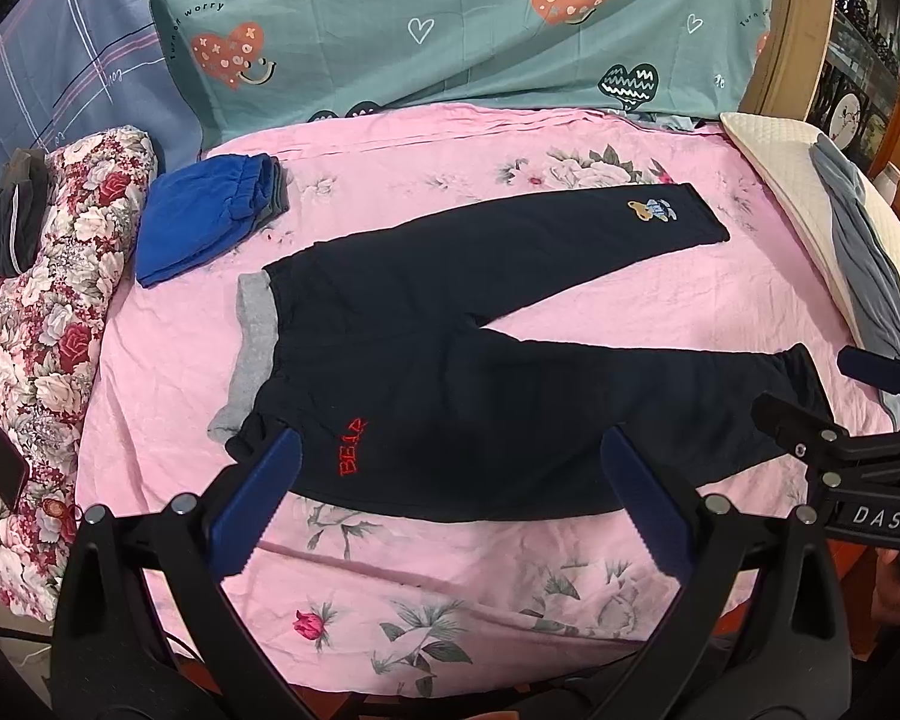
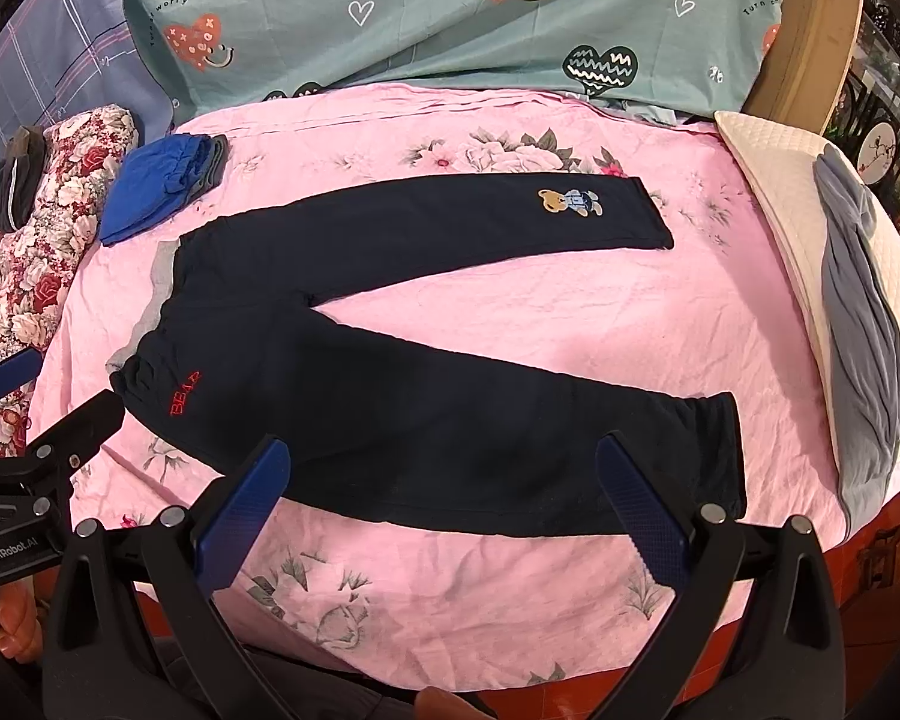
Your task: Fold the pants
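Observation:
Dark navy pants (image 1: 450, 360) lie flat on the pink floral sheet (image 1: 390, 588), legs spread in a V, waistband with grey lining to the left. They bear red "BEAR" lettering (image 1: 351, 447) and a bear patch (image 2: 570, 202) on the far leg. My left gripper (image 1: 450, 450) is open and empty, hovering over the near hip and near leg. My right gripper (image 2: 444, 462) is open and empty above the near leg (image 2: 510, 438). The right gripper also shows in the left wrist view (image 1: 822, 402), by the near cuff.
Folded blue clothes (image 1: 204, 216) lie at the back left. A floral quilt (image 1: 36, 324) with a phone (image 1: 0, 462) lies on the left. A white pillow (image 2: 858, 276) with grey cloth (image 2: 864, 348) lies on the right. Teal bedding (image 1: 450, 30) lies behind.

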Tool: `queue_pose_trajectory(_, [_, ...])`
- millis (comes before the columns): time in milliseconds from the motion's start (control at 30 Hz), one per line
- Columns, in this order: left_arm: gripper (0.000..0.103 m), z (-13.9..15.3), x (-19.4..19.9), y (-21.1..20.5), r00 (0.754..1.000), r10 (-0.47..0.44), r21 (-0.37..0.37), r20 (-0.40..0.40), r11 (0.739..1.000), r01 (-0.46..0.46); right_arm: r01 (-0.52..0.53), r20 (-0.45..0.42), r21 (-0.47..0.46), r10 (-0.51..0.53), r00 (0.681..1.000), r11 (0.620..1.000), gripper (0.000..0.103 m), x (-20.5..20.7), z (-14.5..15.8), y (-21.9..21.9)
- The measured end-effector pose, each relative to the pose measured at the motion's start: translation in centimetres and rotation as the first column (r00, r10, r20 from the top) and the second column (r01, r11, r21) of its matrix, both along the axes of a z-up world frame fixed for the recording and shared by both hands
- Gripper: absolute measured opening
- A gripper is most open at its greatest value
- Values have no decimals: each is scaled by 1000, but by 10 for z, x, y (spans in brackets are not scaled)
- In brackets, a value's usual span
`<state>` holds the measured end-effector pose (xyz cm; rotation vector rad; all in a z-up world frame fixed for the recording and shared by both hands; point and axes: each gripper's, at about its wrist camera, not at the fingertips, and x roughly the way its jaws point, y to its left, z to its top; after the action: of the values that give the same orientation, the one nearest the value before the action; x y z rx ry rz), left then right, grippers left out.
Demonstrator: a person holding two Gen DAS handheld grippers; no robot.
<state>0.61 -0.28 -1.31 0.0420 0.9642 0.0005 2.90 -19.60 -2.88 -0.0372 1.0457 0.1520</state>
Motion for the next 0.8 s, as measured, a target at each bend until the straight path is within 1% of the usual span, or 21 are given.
queue_pose_trajectory(200, [101, -12, 3, -3, 999, 39, -2, -37, 999, -39, -27, -32, -2, 27, 999, 1000, 102, 6, -11, -2])
queue_pose_trajectory(267, [101, -21, 4, 4, 995, 76, -5, -69, 997, -77, -42, -50, 1, 42, 998, 999, 102, 8, -20, -1])
queue_pose_trajectory(333, [101, -31, 1, 19, 986, 140, 8, -93, 990, -140, -70, -83, 8, 70, 994, 998, 102, 11, -33, 2])
queue_pose_trajectory(400, [101, -38, -4, 37, 974, 198, 33, -113, 980, -196, -100, -116, 7, 100, 988, 995, 102, 13, -47, 8])
queue_pose_trajectory(433, [101, -43, -6, 48, 965, 232, 46, -125, 973, -228, -121, -141, 1, 120, 983, 993, 102, 15, -57, 15])
queue_pose_trajectory(500, [101, -50, -11, 80, 942, 302, 62, -143, 953, -296, -152, -166, 8, 151, 974, 988, 102, 19, -67, 29])
queue_pose_trajectory(567, [101, -55, -13, 114, 923, 355, 62, -146, 935, -349, -176, -167, 22, 177, 970, 984, 102, 21, -69, 42])
queue_pose_trajectory(633, [101, -60, -7, 150, 910, 388, 61, -143, 922, -383, -202, -154, 33, 205, 967, 979, 102, 25, -68, 60])
queue_pose_trajectory(733, [96, -65, 11, 185, 914, 381, 57, -139, 925, -376, -207, -147, 25, 208, 967, 978, 102, 35, -69, 87])
queue_pose_trajectory(767, [93, -68, 21, 196, 921, 362, 51, -146, 932, -358, -208, -145, 34, 211, 967, 978, 102, 39, -70, 98])
queue_pose_trajectory(800, [92, -72, 30, 203, 928, 341, 42, -147, 940, -339, -214, -148, 42, 218, 965, 976, 102, 42, -71, 105])
